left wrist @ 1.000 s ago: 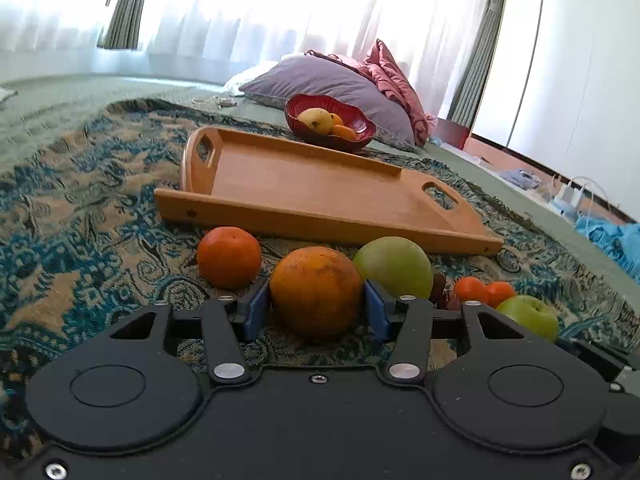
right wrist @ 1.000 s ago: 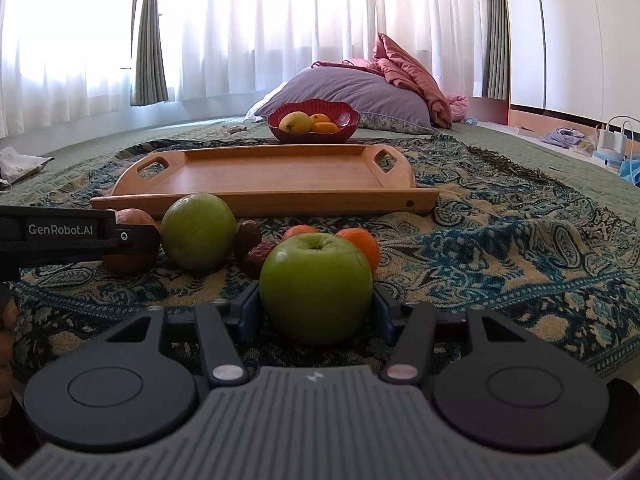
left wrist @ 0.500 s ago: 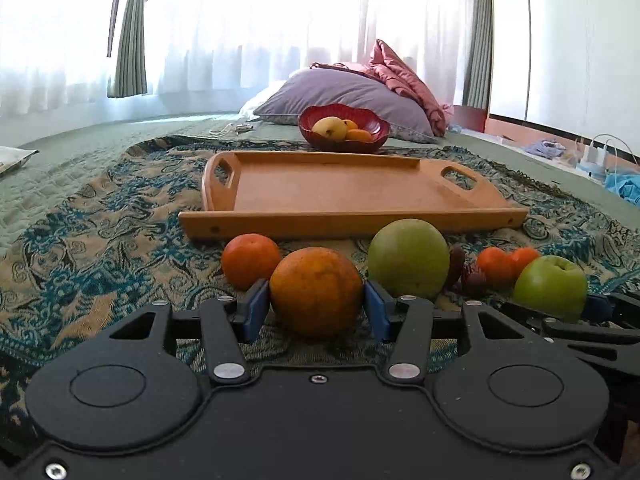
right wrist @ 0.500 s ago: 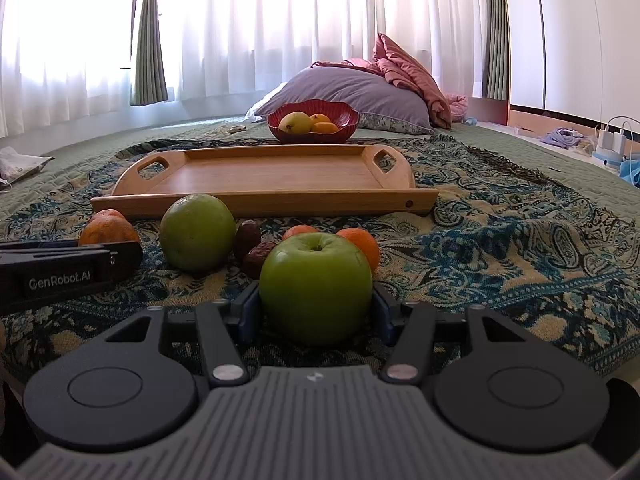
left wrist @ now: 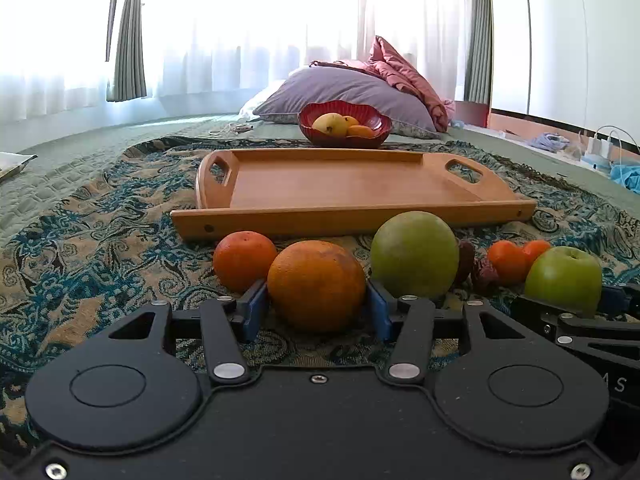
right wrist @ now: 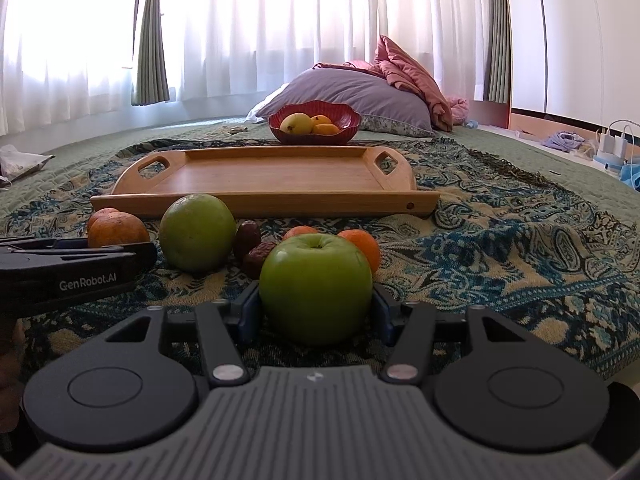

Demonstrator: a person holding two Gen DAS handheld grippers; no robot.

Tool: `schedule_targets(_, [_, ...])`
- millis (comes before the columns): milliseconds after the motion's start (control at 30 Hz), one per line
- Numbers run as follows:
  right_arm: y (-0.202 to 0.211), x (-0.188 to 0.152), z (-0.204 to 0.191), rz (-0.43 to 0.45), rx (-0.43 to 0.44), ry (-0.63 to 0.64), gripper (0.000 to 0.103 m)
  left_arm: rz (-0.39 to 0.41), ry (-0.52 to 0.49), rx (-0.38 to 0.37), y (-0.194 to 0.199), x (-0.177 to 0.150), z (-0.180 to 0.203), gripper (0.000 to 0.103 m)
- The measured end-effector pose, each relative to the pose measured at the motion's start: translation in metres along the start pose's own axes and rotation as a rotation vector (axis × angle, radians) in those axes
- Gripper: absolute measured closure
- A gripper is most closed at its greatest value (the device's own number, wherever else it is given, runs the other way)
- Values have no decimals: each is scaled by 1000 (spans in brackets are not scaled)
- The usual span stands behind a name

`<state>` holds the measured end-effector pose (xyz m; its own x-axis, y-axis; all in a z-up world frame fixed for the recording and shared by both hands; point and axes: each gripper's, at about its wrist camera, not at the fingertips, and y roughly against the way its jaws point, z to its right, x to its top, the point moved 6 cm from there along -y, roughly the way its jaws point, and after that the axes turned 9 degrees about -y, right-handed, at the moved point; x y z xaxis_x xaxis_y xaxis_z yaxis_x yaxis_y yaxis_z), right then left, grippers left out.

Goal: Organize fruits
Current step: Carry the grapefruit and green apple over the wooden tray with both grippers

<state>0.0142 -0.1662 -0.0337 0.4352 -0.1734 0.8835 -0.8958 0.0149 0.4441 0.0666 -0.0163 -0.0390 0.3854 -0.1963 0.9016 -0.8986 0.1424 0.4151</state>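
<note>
My left gripper [left wrist: 316, 304] is shut on a large orange [left wrist: 316, 285] low over the patterned cloth. My right gripper [right wrist: 316, 308] is shut on a green apple [right wrist: 315, 286], which also shows in the left wrist view [left wrist: 563, 280]. Behind lie a smaller orange [left wrist: 244, 260], a big green fruit [left wrist: 414, 254], dark dates [right wrist: 256, 254] and two small tangerines [left wrist: 508, 260]. An empty wooden tray [left wrist: 348, 184] lies beyond the fruit.
A red bowl [left wrist: 345, 125] with yellow and orange fruit stands behind the tray, before a purple pillow [left wrist: 352, 90]. The patterned cloth [right wrist: 520, 248] covers the green bedding. Chargers and cables [left wrist: 600, 148] lie at the far right.
The left gripper has swung to face the tray squarely, with the orange still in it. The right gripper has kept still with the apple.
</note>
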Motion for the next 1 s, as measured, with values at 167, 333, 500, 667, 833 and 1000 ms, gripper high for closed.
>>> schedule_targets(167, [-2,0,-1,4,-4,4,44,10,-12,1,-1,0,0,54])
schedule_targets(333, [-2,0,-2,9,-4,4,44,12,-20,7,2,1,0,54])
schedule_targets(500, [-1,3,0,18,1,-26,44,14,-5,29,7,7,-6,54])
schedule_targets(667, [4,10,0,43,17,-36,44,36,6,52,14,20,-15,55])
schedule_targets(833, [7,28,-1,87,33,-30,44,49,-4,57,17,42,-20,55])
schedule_targets(1000, [3,55,2,112,47,-35,44,56,-29,29,16,74,-25,55])
